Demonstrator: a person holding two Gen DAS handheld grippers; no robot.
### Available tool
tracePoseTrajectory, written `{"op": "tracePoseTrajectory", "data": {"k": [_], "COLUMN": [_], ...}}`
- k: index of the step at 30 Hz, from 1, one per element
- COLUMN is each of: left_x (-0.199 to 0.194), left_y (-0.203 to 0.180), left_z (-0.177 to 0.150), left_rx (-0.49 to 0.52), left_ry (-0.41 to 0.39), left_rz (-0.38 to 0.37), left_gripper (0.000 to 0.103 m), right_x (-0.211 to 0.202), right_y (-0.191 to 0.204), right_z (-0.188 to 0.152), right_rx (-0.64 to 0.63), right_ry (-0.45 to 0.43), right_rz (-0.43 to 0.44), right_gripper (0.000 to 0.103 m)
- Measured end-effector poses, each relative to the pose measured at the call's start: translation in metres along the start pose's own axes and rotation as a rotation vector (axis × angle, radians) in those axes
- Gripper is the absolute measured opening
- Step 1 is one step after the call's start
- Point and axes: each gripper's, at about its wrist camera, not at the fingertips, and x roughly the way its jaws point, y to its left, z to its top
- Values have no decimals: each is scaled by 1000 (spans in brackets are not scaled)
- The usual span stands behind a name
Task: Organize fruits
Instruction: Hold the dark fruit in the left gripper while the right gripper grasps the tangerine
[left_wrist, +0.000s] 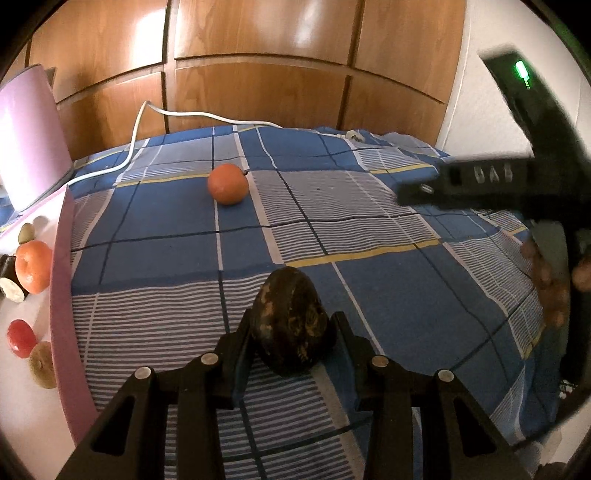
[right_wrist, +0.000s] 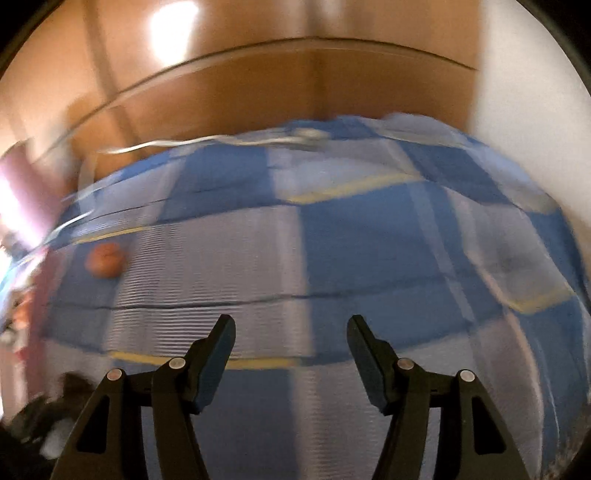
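Dark avocado pinched on the plaid bedspread

An orange (left_wrist: 228, 184) lies at 11 o'clock beyond the avocado (left_wrist: 291, 323), path clear; pink tray (left_wrist: 62, 295) at 9. Left gripper (left_wrist: 291, 332) tilts down, clenching the avocado; right gripper (right_wrist: 291, 328) gapes empty.

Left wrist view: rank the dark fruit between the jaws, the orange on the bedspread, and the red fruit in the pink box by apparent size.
1. dark fruit, though nearness to the camera inflates it.
2. orange on the bedspread.
3. red fruit, smallest, though squeezed by edge distortion.
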Motion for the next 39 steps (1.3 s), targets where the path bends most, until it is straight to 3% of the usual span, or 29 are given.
{"op": "tracePoseTrajectory", "data": {"k": [6,15,24,25,26,27,33,39], "left_x": [-1,-1,-2,-2,-2,-2,-3,-4], "left_y": [1,4,2,2,2,2,2,2], "left_z": [0,-1,-3,-3,-3,-3,-3,-3], "left_rx": [0,-5,2,1,1,0,-5,-8], "left_ry": [1,-5,-10,-10,-10,-10,-10,-8], "left_rz": [-10,-19,-14,-14,-14,-15,-16,-13], "left_gripper": [40,40,40,40,40,40,40,40], "right_x": [10,37,86,91,95,97,72,40], "right_y": [72,133,164,164,164,163,139,82], "right_z": [17,42,54,54,54,53,44,26], "right_rx": [-265,-418,-481,-480,-479,-478,-431,-270], "right_ry": [53,61,97,104,110,121,64,36], "right_rz": [192,287,218,215,212,219,163,53], "right_gripper": [64,64,64,58,39,39,39,39]}}
